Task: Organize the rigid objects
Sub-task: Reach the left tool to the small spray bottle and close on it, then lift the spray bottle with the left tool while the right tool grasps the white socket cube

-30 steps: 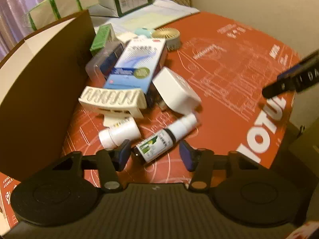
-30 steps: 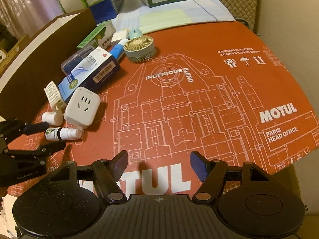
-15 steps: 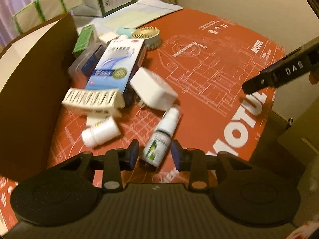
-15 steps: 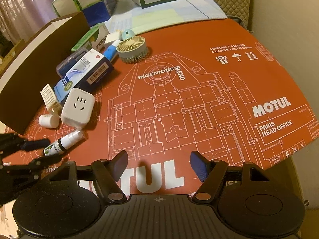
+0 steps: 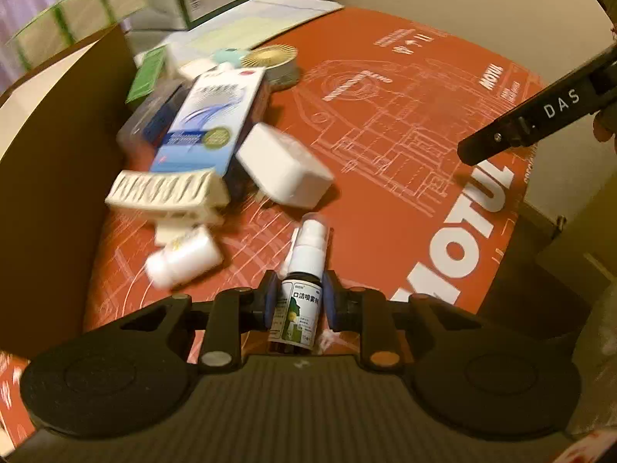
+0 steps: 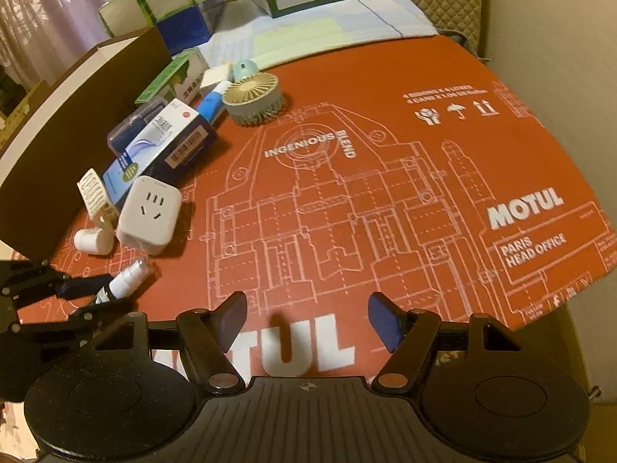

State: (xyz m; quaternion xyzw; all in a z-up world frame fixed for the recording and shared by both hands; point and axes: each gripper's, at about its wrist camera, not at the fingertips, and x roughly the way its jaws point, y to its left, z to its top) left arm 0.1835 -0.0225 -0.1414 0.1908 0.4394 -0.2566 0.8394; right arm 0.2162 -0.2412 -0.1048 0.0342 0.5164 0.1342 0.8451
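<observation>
Spray bottle [image 5: 304,293], small and dark with a white pump top and a green-and-white label, sits clamped between the blue pads of the left gripper [image 5: 299,301] at the near edge of the red printed cardboard sheet [image 5: 405,162]. The pads press on the labelled body from both sides, and the pump top points away toward the far side. In the right wrist view the same bottle [image 6: 123,283] shows at the near left, caught between the left gripper's black fingers.

Just beyond it to the left lies a small white pill bottle [image 5: 183,256] on its side. Farther back stand a white plug adapter [image 5: 283,171], a cream slotted plastic piece [image 5: 166,191] and a blue-and-white carton [image 5: 210,123], packed close together beside a brown cardboard wall [image 5: 58,177] on the left. A round pale green fan [image 6: 252,102] rests at the far end of this cluster, with a green carton [image 6: 169,77] to its left.

The right gripper [image 6: 306,324] hovers over the white lettering at the near edge of the sheet, its jaws standing about halfway apart with nothing between them.
</observation>
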